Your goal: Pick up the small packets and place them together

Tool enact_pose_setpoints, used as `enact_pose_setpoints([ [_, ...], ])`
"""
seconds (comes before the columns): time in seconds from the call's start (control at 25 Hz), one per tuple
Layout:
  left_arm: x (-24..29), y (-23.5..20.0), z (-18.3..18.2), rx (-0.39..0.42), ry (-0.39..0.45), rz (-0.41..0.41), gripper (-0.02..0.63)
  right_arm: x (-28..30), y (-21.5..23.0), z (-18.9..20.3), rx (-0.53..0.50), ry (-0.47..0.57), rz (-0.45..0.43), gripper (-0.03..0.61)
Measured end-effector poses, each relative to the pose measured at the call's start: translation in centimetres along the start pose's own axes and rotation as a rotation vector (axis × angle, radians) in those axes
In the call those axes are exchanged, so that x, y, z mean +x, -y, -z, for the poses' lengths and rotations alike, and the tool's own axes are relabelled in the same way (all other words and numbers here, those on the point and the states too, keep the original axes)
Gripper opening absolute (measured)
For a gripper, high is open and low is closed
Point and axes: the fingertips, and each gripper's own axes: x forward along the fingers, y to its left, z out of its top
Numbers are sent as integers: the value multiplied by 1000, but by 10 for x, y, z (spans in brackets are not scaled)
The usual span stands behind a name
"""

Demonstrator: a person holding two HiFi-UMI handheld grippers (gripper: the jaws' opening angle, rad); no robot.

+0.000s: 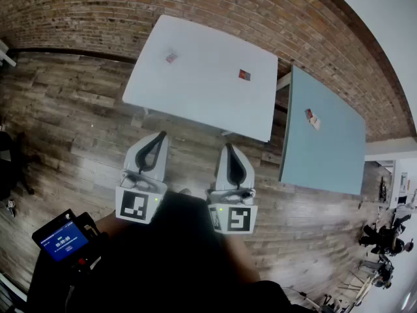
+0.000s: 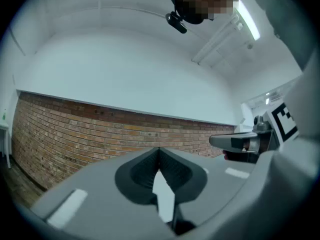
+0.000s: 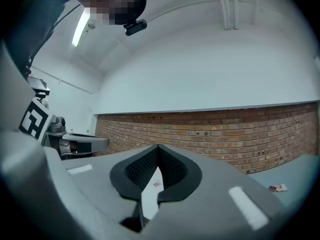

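Observation:
Two small packets lie apart on the white table (image 1: 195,90): a pale one (image 1: 171,57) at its far left and a red one (image 1: 244,75) toward its right. Two more small packets (image 1: 312,118) lie together on the blue-grey table (image 1: 326,155) to the right. My left gripper (image 1: 160,135) and right gripper (image 1: 228,147) are held side by side over the wooden floor, short of the white table's near edge. Both are shut with nothing between the tips. Through the right gripper's jaws a packet (image 3: 156,184) shows on the white table. The packets on the blue-grey table (image 3: 278,187) appear at lower right.
A brick wall (image 1: 228,5) runs behind both tables. Wooden floor (image 1: 71,122) lies between me and the tables. A small device with a blue screen (image 1: 64,241) sits at my lower left. People and chairs (image 1: 384,240) are at the far right.

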Motion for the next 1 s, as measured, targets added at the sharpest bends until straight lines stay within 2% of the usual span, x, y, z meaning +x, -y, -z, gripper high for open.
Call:
enact_pose_setpoints([
  [0.48, -3, 7, -2, -14, 22, 29, 0, -1, -2, 2, 23, 11, 13, 2],
  [0.84, 8, 3, -5, -7, 22, 10, 0, 13, 4, -1, 21, 4, 10, 2],
  [1.0, 0, -12, 3, -24, -1, -9, 0, 17, -12, 3, 36, 0, 7, 2],
])
